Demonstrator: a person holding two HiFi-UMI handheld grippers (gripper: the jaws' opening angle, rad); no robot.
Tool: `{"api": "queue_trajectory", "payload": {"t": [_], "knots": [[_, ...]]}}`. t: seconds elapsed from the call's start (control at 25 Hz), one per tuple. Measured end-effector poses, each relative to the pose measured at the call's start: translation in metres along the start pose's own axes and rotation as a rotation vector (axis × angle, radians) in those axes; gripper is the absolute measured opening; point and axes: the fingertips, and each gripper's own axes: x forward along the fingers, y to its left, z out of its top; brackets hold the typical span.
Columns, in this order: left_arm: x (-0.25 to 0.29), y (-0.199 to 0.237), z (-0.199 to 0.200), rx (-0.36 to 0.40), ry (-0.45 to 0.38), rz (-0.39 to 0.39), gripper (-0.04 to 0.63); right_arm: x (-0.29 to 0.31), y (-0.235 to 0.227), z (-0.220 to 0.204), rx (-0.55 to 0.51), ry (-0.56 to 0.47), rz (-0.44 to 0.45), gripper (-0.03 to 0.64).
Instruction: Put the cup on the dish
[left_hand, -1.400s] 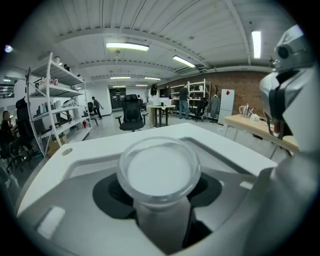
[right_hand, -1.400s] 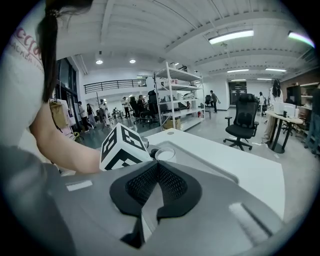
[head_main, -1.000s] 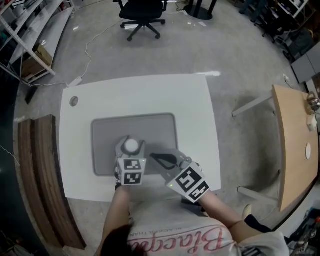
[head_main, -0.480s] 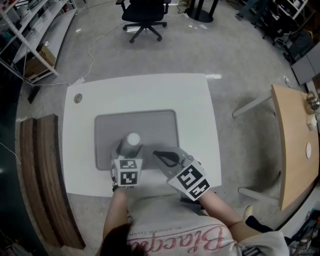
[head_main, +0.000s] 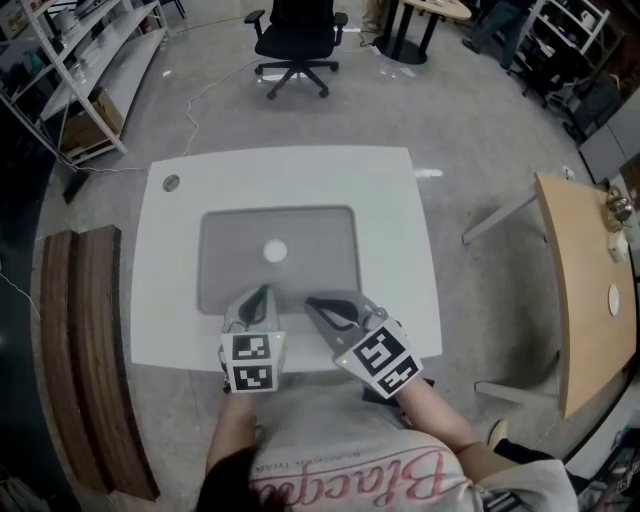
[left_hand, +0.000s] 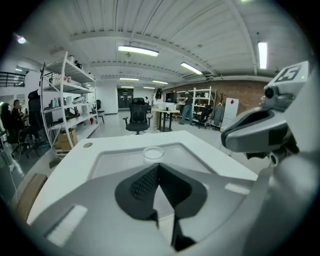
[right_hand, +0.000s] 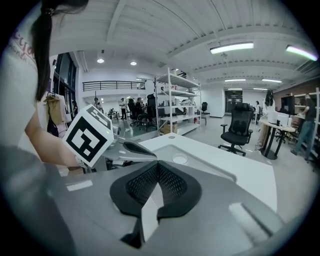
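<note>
A small, low white cup (head_main: 275, 251) stands free on the grey rectangular tray (head_main: 330, 225) in the middle of the white table. It shows straight ahead in the left gripper view as a shallow round cup (left_hand: 153, 152), and smaller in the right gripper view as the cup (right_hand: 179, 159). My left gripper (head_main: 262, 292) is at the tray's near edge, a short way from the cup, shut with nothing between its pads. My right gripper (head_main: 308, 301) lies beside it to the right, also shut and empty.
The white table (head_main: 400, 200) has a round grommet (head_main: 171, 183) at its far left corner. A wooden bench (head_main: 75, 330) runs along the left, an office chair (head_main: 296, 40) stands beyond the table, and a wooden desk (head_main: 590, 300) is on the right.
My left gripper was round the cup, opened, and pulled back toward me; its jaws are now shut. The cup stays on the tray. The right gripper has barely moved.
</note>
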Motion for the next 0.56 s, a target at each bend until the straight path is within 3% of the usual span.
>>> {"api": "queue_trajectory", "payload": {"t": [0.24,0.56], "knots": [[-0.033,-0.014,0.020,-0.029,-0.089,-0.068,-0.002,-0.010,0.007,0.006,-0.008,-0.038,-0.036,0.000],[-0.057,-0.024,0.032,-0.013,-0.132,-0.113,-0.002,-0.011,0.028,0.014,-0.032,-0.070,-0.041,0.000]]}}
